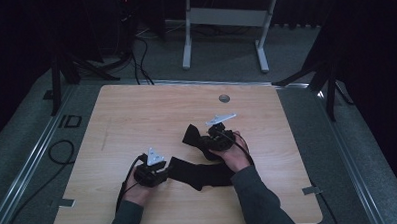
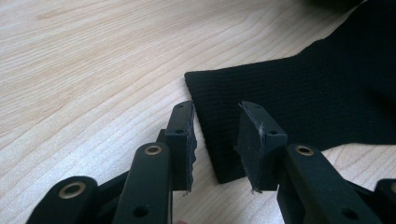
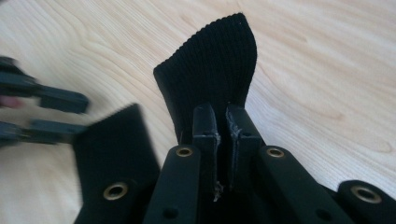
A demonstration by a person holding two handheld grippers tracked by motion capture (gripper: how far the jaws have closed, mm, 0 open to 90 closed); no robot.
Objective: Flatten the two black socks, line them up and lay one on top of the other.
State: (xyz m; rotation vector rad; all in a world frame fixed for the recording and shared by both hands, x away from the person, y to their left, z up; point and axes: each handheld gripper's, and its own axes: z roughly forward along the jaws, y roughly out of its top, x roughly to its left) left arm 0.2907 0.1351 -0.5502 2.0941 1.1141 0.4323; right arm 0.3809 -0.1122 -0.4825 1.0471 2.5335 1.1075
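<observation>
Sock first: from the high view we see it black and bent on the tabletop, its long part running left to right between the hands, the far end turning up and away toward the upper left. Our left gripper sits at its left end, our right gripper at the raised end.

From the left gripper view, we see the sock's ribbed edge lying flat, pointing at the gripper, whose jaws stand apart either side of that edge, holding nothing.

From the right gripper view, the gripper is pinched tight on the sock, whose ribbed end stands up beyond the jaws.
</observation>
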